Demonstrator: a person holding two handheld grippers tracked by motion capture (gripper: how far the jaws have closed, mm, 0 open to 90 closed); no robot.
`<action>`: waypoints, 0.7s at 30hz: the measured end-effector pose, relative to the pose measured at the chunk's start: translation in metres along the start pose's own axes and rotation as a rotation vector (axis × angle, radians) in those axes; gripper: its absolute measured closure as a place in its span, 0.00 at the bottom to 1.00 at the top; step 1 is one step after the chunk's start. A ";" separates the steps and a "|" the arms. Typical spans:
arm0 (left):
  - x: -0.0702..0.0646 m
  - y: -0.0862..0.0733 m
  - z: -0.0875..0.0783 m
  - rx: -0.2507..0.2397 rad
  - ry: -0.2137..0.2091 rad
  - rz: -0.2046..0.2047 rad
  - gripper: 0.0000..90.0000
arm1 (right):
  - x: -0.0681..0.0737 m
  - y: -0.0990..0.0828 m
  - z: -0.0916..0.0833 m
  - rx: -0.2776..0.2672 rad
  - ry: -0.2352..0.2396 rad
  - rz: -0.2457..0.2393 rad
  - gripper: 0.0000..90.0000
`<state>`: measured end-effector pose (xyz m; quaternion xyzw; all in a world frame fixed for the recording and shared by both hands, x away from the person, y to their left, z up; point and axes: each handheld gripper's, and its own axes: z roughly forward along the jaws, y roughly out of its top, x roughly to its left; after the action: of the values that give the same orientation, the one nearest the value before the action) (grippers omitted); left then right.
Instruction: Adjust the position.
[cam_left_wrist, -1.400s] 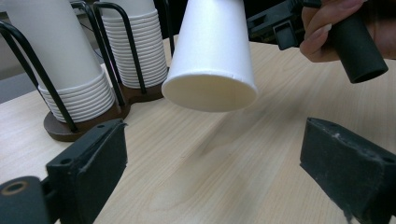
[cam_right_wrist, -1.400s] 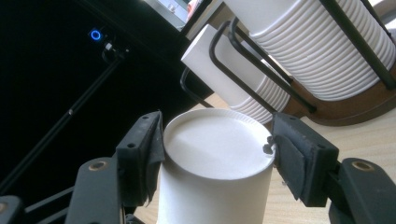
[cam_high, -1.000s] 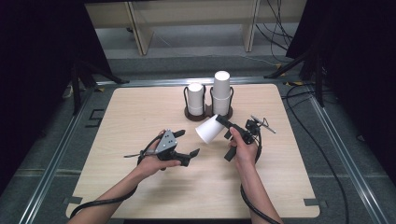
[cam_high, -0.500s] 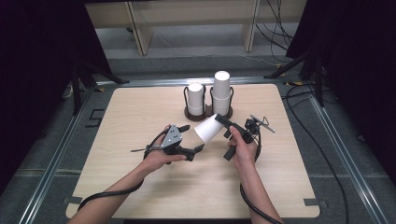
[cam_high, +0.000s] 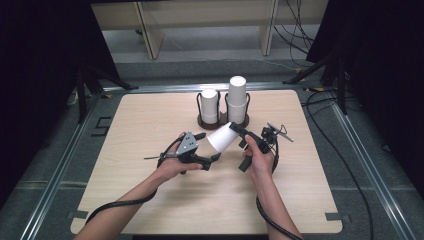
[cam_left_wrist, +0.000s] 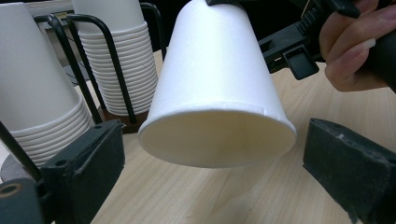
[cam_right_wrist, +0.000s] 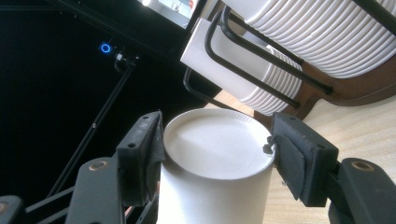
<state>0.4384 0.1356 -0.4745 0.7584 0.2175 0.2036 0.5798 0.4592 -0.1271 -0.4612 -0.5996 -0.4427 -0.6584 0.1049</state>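
**Paper cup held tilted between two pairs of tongs**

High view: the right tongs (cam_high: 235, 131) grasp a white paper cup (cam_high: 221, 138) near its closed end, above the tabletop (cam_high: 130, 125), mouth tilted down toward the left tongs (cam_high: 209, 146). The left tongs stand spread, their jaws having just been opening, just beside the cup's rim. Behind, a cup rack (cam_high: 222, 117) holds two stacks; its base is partly hidden by the cup.

Left gripper view: the cup (cam_left_wrist: 215, 84) hangs mouth-first between the spread jaws, touching neither; both jaws are cut off below.

Right gripper view: both jaws press the cup's (cam_right_wrist: 217, 154) sides near its closed end; its lower part is cut off. The rack (cam_right_wrist: 261, 51) runs out of frame.
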 end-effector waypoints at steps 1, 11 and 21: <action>0.000 -0.001 0.002 0.002 0.000 0.002 0.05 | 0.000 0.000 0.000 -0.001 0.004 -0.001 0.41; -0.001 -0.002 0.010 -0.004 0.015 0.005 0.05 | 0.001 0.000 0.000 -0.006 0.013 0.011 0.41; -0.001 0.000 0.012 -0.019 0.008 0.006 0.07 | 0.003 -0.001 0.000 0.002 0.024 0.059 0.41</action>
<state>0.4445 0.1254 -0.4776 0.7526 0.2154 0.2103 0.5857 0.4581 -0.1252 -0.4592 -0.6044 -0.4241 -0.6618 0.1301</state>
